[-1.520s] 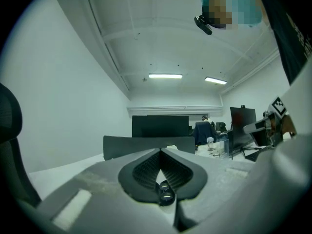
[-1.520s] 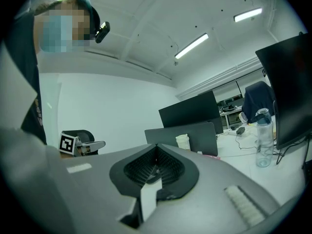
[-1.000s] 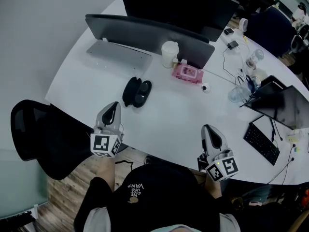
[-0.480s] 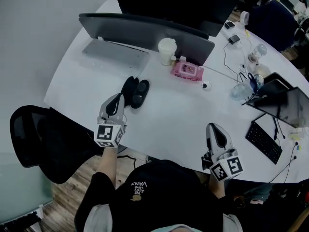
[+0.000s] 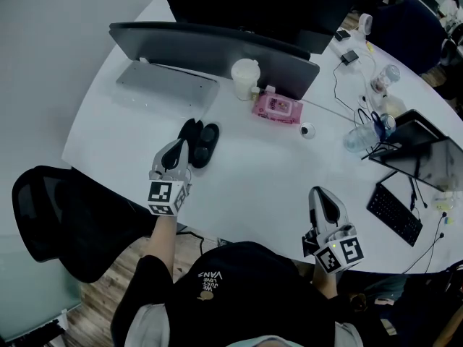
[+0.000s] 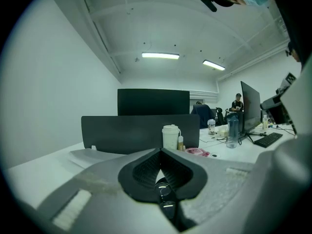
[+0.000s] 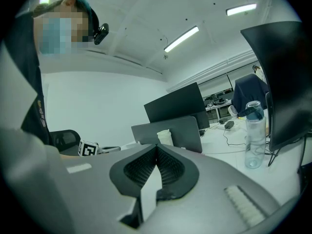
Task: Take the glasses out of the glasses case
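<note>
chair: black office chair point(image 5: 65, 215) sits off the desk's near-left edge, below the left arm, clear of the work.
left claw: the left claw point(image 5: 176, 150) has come forward from the near edge of the desk point(image 5: 246, 172) over the last second; its tip is now just beside the case's near-left side. Tips together, holding nothing.
case: black glasses case point(image 5: 200, 142) lies open on the desk, left of centre.
glasses: glasses point(image 6: 164, 191) are still in the case, seen in the left gripper view through the slot behind the closed tips. Not gripped.
meaning: likely end of the approach; the claw has to open before it can take a frame or lens rim.
room: bare desk all round the case. Monitor point(image 5: 217, 49), lidded cup point(image 5: 244, 78) and pink wipes pack point(image 5: 277, 107) stand well behind it. Lift path toward the person looks free.
right claw: the right claw point(image 5: 323, 194) has stayed near the desk's front edge, well apart from the case, tips together, empty. Keyboard point(image 5: 394, 214) is to its right.
</note>
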`<state>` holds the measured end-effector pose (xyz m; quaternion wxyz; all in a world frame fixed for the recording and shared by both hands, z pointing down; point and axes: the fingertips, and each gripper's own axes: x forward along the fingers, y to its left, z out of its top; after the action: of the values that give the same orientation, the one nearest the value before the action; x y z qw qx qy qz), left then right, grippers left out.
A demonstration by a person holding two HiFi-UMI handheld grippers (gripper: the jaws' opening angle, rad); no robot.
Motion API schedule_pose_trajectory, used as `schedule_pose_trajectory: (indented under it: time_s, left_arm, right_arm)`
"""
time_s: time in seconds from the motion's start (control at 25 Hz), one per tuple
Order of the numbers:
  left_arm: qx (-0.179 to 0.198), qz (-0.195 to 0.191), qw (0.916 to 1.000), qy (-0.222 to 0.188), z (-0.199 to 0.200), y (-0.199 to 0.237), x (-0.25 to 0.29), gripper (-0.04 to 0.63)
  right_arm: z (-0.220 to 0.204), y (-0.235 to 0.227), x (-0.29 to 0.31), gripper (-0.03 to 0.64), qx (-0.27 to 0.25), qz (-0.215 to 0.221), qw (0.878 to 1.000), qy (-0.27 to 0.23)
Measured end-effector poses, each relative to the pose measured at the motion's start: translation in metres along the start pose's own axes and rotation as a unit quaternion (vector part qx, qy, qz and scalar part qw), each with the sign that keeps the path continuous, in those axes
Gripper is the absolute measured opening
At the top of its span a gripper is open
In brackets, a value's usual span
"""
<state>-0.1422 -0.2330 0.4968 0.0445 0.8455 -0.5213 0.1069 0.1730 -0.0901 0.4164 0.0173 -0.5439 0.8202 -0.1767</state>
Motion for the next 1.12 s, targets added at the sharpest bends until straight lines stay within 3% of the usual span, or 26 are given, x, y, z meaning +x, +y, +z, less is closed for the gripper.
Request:
schedule_pose_trajectory:
  time_s: [0.6, 1.12]
  left_arm:
    - [-0.011, -0.023, 0.9973, 0.069, -0.056, -0.005, 0.047, 0.002]
    - [-0.017, -0.028, 0.9884, 0.148, -0.110, -0.005, 0.073, 0.002]
  right_arm:
    - [-0.008, -0.020, 0.010, 0.002, 0.011, -0.011, 1.000, 0.011]
    - [-0.016, -0.035, 0.018, 0.002, 0.024, -0.019, 0.999, 0.021]
